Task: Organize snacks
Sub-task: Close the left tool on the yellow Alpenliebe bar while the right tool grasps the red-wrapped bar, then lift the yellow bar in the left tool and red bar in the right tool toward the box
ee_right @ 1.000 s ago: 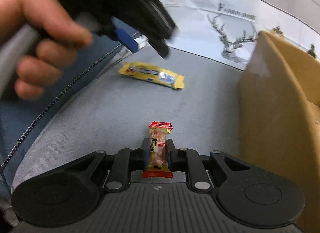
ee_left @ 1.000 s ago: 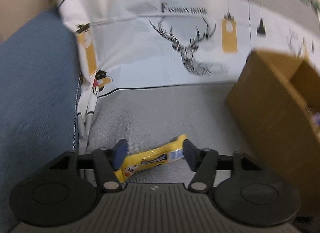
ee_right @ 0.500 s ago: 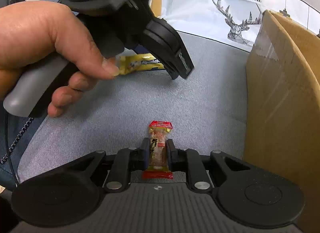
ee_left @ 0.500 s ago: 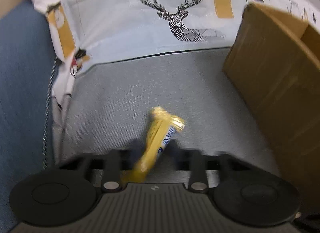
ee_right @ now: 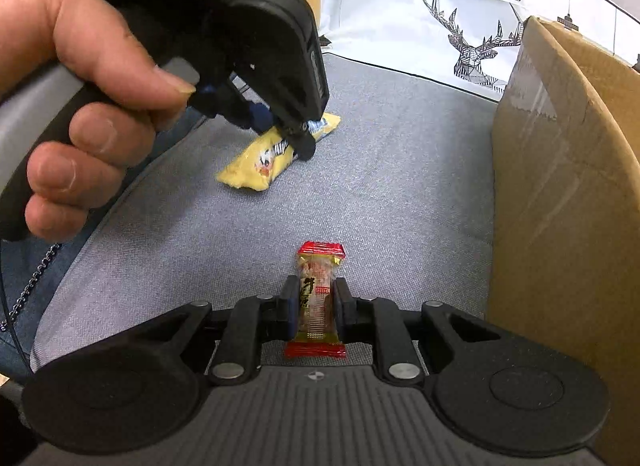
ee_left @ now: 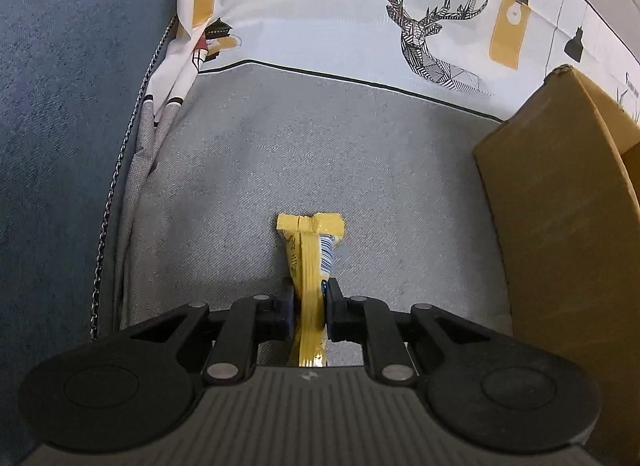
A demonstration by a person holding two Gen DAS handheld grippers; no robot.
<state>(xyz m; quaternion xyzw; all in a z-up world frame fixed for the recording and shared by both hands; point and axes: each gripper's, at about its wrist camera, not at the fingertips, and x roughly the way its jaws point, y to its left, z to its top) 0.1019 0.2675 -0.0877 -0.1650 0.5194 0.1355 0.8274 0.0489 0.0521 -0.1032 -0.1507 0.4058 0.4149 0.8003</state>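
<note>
My left gripper (ee_left: 309, 298) is shut on a yellow snack bar (ee_left: 310, 262), which stands edge-up between the fingers over the grey cushion. The right wrist view shows the same yellow bar (ee_right: 260, 161) pinched by the left gripper (ee_right: 296, 137), held in a person's hand. My right gripper (ee_right: 317, 298) is shut on a small red-ended snack packet (ee_right: 318, 294). A brown cardboard box (ee_left: 568, 201) stands at the right, also in the right wrist view (ee_right: 560, 185).
The grey seat cushion (ee_left: 320, 153) lies below both grippers. A white deer-print cloth (ee_left: 400, 17) hangs at the back. A blue armrest (ee_left: 60, 105) rises at the left, with a metal chain (ee_left: 116, 185) along its edge.
My left gripper came down over the yellow bar and shut on it, turning it edge-up. My right gripper kept holding the red packet and barely moved.
</note>
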